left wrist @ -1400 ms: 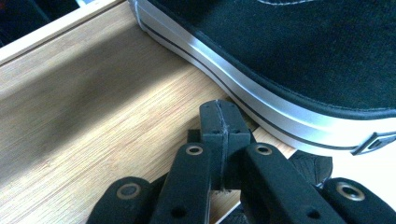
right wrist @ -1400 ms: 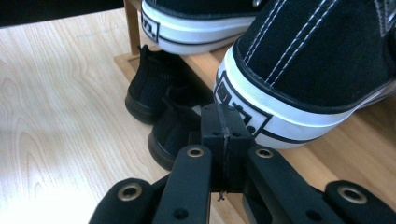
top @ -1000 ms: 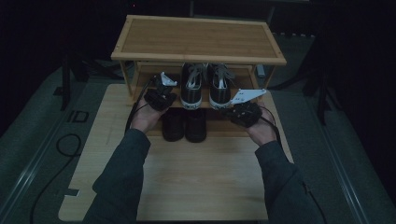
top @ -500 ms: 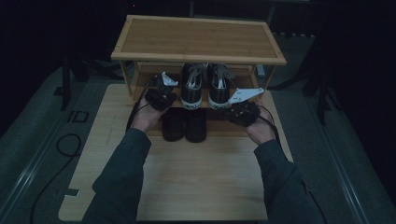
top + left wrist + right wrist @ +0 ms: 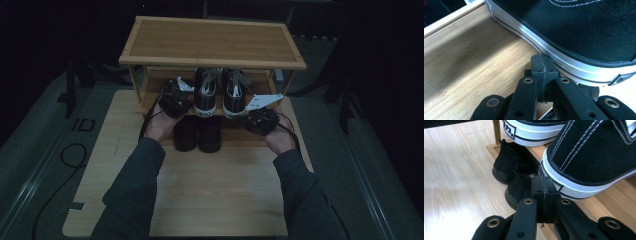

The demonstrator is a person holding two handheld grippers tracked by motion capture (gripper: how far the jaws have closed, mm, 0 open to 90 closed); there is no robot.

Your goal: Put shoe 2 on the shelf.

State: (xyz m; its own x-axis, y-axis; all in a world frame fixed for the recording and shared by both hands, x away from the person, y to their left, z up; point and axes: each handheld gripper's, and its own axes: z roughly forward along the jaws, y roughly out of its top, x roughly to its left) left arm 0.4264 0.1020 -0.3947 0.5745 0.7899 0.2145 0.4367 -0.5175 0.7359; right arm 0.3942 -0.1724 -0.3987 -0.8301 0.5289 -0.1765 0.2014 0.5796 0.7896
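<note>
The room was dim, with its far side in near darkness. A light wooden board [image 5: 200,200] lay on grey floor covering [image 5: 35,165]. A black cable [image 5: 60,170] curled on the floor at the near left. Dark stand legs [image 5: 345,100] stood at the far right, and another dark upright [image 5: 70,85] at the far left.

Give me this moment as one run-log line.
left tool: shut, empty, at left sneaker sole | right tool: shut, empty, at right sneaker heel | sneakers on rack shelf | black shoes below
</note>
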